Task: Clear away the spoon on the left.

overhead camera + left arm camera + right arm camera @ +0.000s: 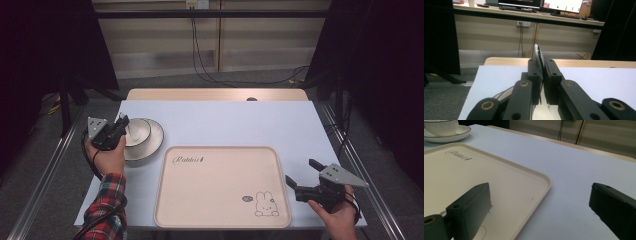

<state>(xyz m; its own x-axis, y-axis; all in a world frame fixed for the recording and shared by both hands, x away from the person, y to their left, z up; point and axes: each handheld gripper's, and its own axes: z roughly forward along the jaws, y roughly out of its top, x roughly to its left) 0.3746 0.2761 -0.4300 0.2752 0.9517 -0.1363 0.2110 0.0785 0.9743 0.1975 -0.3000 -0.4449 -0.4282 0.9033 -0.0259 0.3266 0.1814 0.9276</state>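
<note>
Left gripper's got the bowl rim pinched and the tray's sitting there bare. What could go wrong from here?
1. The left gripper clamps only the thin rim of the bowl; when lifted, the bowl might pivot or slip out.
2. The bowl sits on a plate; lifting could drag or rattle it.
3. The right gripper hangs open at the right edge of the tray, and could nudge it during the transfer.
</note>
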